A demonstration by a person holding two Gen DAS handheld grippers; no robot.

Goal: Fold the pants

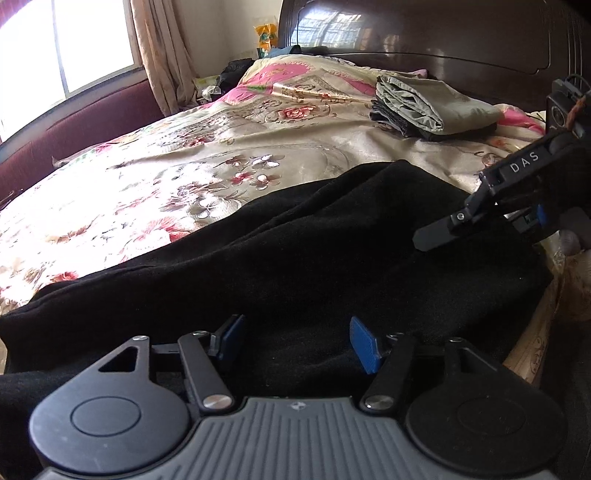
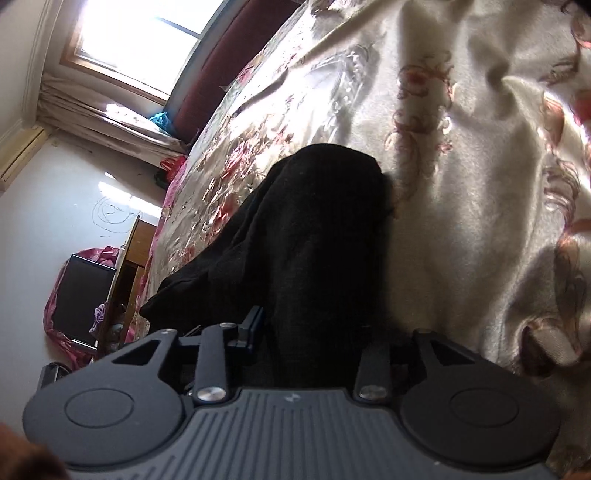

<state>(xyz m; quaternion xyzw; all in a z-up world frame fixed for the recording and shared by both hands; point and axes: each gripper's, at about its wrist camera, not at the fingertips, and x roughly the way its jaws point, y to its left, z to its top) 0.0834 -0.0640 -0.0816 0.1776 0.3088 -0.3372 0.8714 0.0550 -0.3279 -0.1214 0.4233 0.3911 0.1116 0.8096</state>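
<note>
Black pants [image 1: 295, 251] lie spread across the near part of a floral bed cover [image 1: 184, 155]. My left gripper [image 1: 297, 341] is open, its blue pads apart just above the black cloth, holding nothing. My right gripper [image 1: 476, 221] shows at the right of the left wrist view, over the pants' right end. In the right wrist view the pants [image 2: 314, 240] run up between my right gripper's fingers [image 2: 310, 339]; the right finger is hidden by the cloth, so its grip cannot be told.
A stack of folded clothes [image 1: 432, 105] sits near the dark wooden headboard [image 1: 424, 33]. A window [image 1: 55, 44] and curtain are at the left. A wooden cabinet [image 2: 125, 280] and pink bags stand beside the bed.
</note>
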